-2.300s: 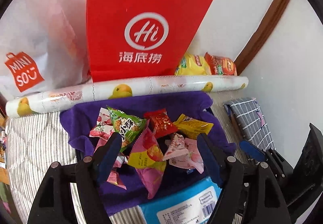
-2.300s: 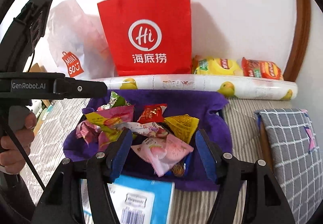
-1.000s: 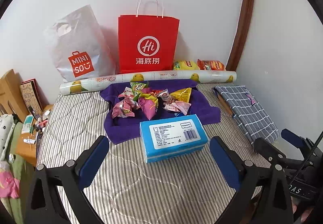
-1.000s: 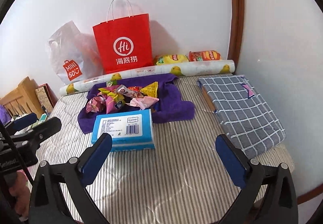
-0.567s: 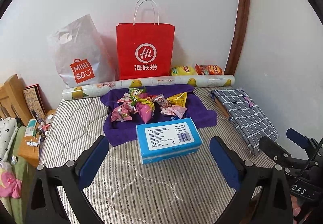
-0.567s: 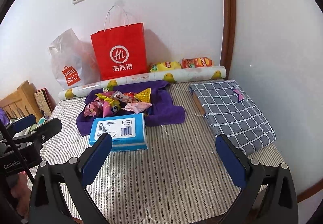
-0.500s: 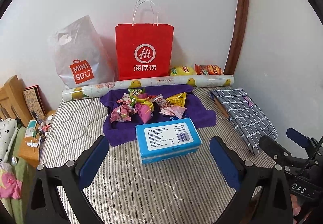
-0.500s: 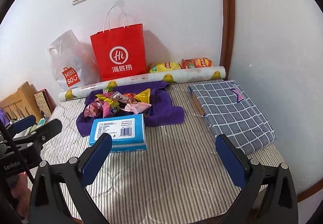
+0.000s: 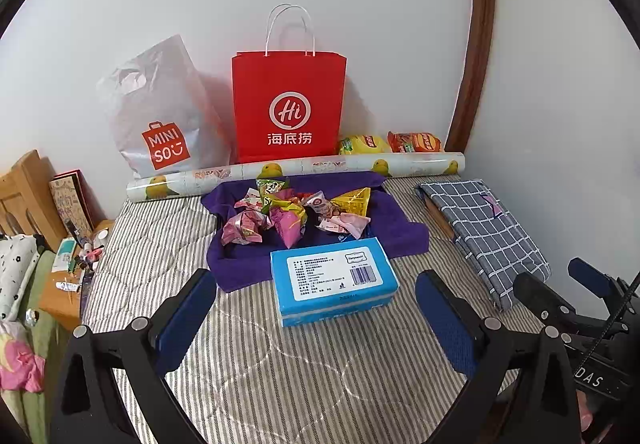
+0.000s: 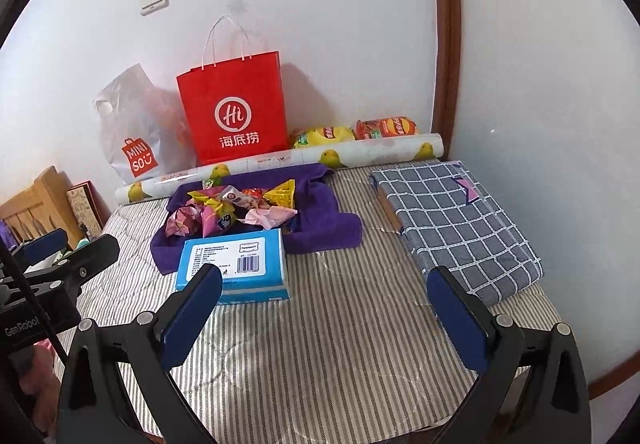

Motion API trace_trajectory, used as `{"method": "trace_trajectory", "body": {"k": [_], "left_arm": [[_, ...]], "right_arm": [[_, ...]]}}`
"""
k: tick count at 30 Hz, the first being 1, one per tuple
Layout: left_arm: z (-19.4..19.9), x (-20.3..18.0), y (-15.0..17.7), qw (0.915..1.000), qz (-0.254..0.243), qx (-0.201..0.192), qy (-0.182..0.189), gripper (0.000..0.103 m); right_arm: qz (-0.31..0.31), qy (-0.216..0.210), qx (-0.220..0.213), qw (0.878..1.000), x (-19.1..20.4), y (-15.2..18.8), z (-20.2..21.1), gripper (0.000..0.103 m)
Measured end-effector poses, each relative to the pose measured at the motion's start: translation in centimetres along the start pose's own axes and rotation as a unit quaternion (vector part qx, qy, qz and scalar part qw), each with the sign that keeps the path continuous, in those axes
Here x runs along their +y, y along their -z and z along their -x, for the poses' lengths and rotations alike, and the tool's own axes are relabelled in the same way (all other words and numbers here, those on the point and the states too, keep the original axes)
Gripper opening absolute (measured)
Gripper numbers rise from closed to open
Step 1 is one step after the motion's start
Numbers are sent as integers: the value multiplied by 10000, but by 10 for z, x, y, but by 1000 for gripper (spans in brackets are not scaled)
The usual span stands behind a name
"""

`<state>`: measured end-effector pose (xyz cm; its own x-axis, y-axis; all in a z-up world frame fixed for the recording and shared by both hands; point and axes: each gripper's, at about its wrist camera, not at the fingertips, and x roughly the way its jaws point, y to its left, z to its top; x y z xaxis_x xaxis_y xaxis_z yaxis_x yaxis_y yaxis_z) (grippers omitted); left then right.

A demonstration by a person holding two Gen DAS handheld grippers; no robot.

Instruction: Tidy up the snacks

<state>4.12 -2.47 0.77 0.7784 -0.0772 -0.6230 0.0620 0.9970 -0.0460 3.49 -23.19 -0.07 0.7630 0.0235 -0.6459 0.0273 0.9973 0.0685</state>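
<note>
In the left wrist view, your left gripper (image 9: 316,316) is wide open and holds nothing; its two blue pads (image 9: 186,320) stand far apart above the striped mattress (image 9: 312,376). Between them, a little farther, lies a blue tissue pack (image 9: 334,290) with its white label facing up. Just behind the pack is a purple towel (image 9: 400,228), and the pack's far edge touches or overlaps it. On the towel sits the pile of snack packets (image 9: 296,209), pink, green, yellow and red, all heaped together in the middle. Behind the towel a roll of duck-printed paper (image 9: 320,167) lies across the bed. Against the far wall stand a red paper bag (image 9: 288,103) and, to its left, a white Miniso plastic bag (image 9: 160,111). Two chip bags (image 9: 390,143), one yellow and one orange, lie to the right of the red bag. A folded grey checked cloth (image 9: 484,232) is at the right side. At the right edge you see your right gripper (image 9: 576,296) from the side.

In the right wrist view, your right gripper (image 10: 326,316) is also spread wide and empty. The tissue pack (image 10: 236,260) is partly hidden by its left pad (image 10: 190,314). The snack packets (image 10: 240,207) lie on the purple towel (image 10: 324,224) at far left of centre. The checked cloth (image 10: 452,219) is ahead to the right. Your left gripper (image 10: 60,264) shows at the left edge; from here I cannot tell its opening.
</note>
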Motion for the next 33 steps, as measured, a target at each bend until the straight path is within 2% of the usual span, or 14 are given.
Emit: {"method": "trace_trajectory", "body": {"k": [33], "left_arm": [[-2,4,4,10000,42,35,-37,101]], "right_arm": [[-7,38,-11,10000,-1,0,1,101]]}}
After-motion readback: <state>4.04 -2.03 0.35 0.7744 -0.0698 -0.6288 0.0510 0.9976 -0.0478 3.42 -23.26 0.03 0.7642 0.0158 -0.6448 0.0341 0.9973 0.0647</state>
